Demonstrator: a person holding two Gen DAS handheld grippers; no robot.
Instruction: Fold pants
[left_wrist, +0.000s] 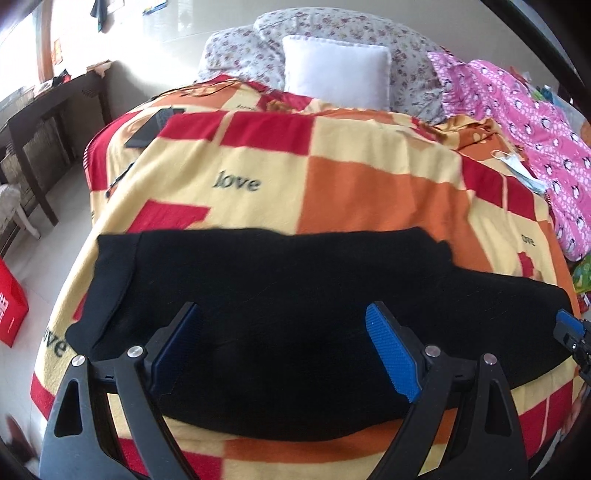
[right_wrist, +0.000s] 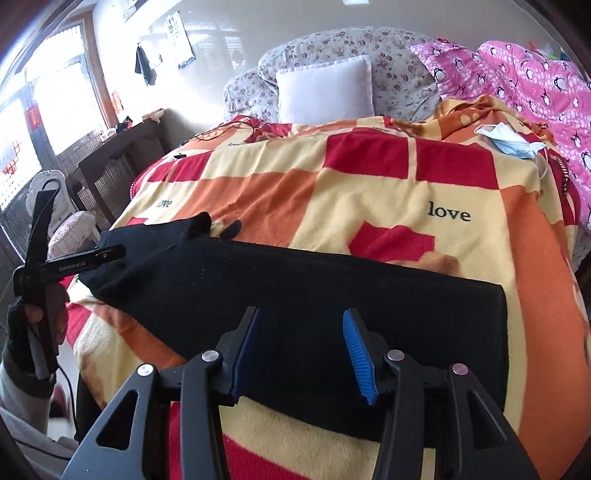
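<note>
The black pants (left_wrist: 280, 317) lie flat across the near end of the bed on a red, orange and yellow checked blanket (left_wrist: 332, 170), folded lengthwise into a long band. My left gripper (left_wrist: 284, 314) is open and empty, hovering over the left half of the pants. My right gripper (right_wrist: 299, 321) is open and empty above the right half of the pants (right_wrist: 314, 291). The right gripper's blue tip also shows at the right edge of the left wrist view (left_wrist: 569, 328). The left gripper shows in a gloved hand at the left of the right wrist view (right_wrist: 66, 262).
A white pillow (left_wrist: 336, 70) and floral bedding (left_wrist: 258, 48) lie at the head of the bed. A pink penguin quilt (right_wrist: 535, 85) and a blue face mask (right_wrist: 513, 140) lie at the right. A dark table (left_wrist: 44, 110) and a red box (left_wrist: 11, 306) stand left of the bed.
</note>
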